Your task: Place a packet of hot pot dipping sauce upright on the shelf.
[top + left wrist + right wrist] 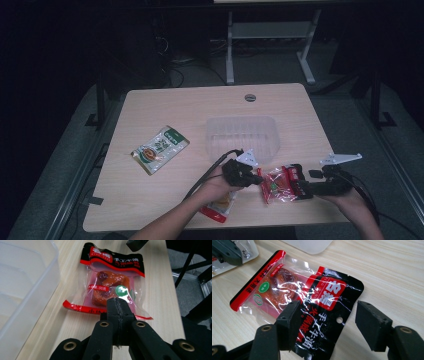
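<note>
on a pale wooden counter (150, 200), a green snack packet (160, 149) lies at the left, well apart from the work. at centre stands a clear plastic tub (241, 137), and just in front of it the left gripper (250, 178) has its fingers pressed tight together at the near edge of a red-and-black snack pouch (281, 184), which lies flat on the counter. at the right, the right gripper (301, 189) holds its fingers spread wide either side of the pouch's black end, not pressing it.

the slick film could slide out of so thin a pinch, or the pouch could crumple between the two tools. the left gripper view shows the closed fingers (117, 312) right at the pouch (112, 282) seam; whether film is caught there i cannot tell. the right gripper view shows the gap beside its fingers (373, 323) and the hang hole in the pouch (317, 305). the high view alone shows another packet (220, 207) under the left hand.
</note>
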